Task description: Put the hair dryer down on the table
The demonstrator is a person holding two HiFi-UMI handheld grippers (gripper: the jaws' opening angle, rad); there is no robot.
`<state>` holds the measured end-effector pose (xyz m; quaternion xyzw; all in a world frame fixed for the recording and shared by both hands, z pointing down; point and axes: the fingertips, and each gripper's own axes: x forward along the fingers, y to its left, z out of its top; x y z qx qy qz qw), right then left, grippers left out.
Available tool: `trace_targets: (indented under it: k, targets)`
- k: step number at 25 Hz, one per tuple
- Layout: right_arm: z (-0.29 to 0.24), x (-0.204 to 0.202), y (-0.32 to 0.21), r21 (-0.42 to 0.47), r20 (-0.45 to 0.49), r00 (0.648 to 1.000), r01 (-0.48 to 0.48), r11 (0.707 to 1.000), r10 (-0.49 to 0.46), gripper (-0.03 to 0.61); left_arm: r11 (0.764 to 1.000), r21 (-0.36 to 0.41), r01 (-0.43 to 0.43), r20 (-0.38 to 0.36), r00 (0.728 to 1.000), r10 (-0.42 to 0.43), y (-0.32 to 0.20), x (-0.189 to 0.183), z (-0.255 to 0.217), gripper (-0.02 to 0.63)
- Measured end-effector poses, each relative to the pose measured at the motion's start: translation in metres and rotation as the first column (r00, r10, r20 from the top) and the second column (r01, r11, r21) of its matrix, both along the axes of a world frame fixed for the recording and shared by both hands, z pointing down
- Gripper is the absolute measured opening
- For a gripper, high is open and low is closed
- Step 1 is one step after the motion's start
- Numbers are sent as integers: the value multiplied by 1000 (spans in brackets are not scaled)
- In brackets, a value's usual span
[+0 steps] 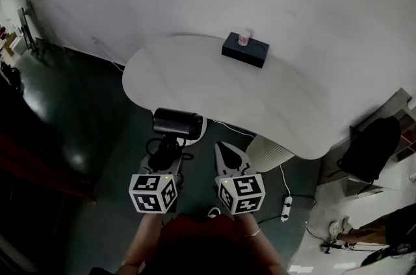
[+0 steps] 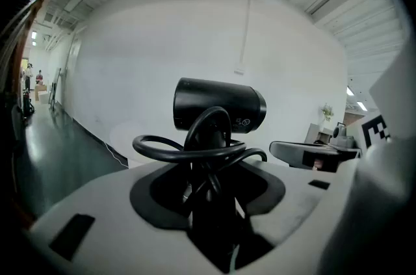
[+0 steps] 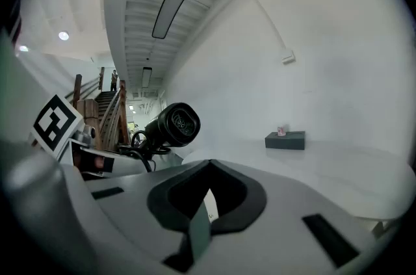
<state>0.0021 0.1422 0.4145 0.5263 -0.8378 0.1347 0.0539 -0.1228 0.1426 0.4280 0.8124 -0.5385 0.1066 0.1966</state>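
Note:
The black hair dryer (image 1: 177, 121) stands upright in my left gripper (image 1: 168, 151), barrel on top, just off the near edge of the white table (image 1: 260, 98). In the left gripper view the hair dryer (image 2: 218, 104) has its cord looped round the handle, and the left gripper (image 2: 211, 196) is shut on that handle. My right gripper (image 1: 229, 151) hangs beside it on the right, jaws together, holding nothing. The right gripper view shows the right gripper (image 3: 208, 166) empty, with the hair dryer (image 3: 174, 125) off to its left.
A black box (image 1: 245, 50) with a small cup (image 1: 244, 39) on top sits at the table's far side. The table's white pedestal (image 1: 266, 153) stands below the near edge. A power strip (image 1: 286, 207) lies on the dark floor, and a black bag (image 1: 374, 150) is at the right.

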Motion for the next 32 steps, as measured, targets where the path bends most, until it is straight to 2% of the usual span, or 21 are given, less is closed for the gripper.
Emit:
trace_targets:
  k: [8, 15, 22, 32]
  targets:
    - [-2, 21, -3, 1, 10, 1000, 21, 1000, -21, 15, 1000, 16, 4, 2, 1000, -4, -3, 25, -2, 202]
    - [3, 36, 0, -12, 56, 997, 60, 998, -60, 15, 999, 26, 34, 3, 999, -34, -4, 35, -1, 202]
    - [2, 41, 7, -10, 109, 993, 54, 998, -53, 15, 998, 13, 62, 16, 998, -62, -1, 27, -4, 202]
    - [6, 42, -9, -26, 123, 990, 76, 997, -72, 15, 997, -19, 74, 23, 997, -73, -24, 27, 4, 202]
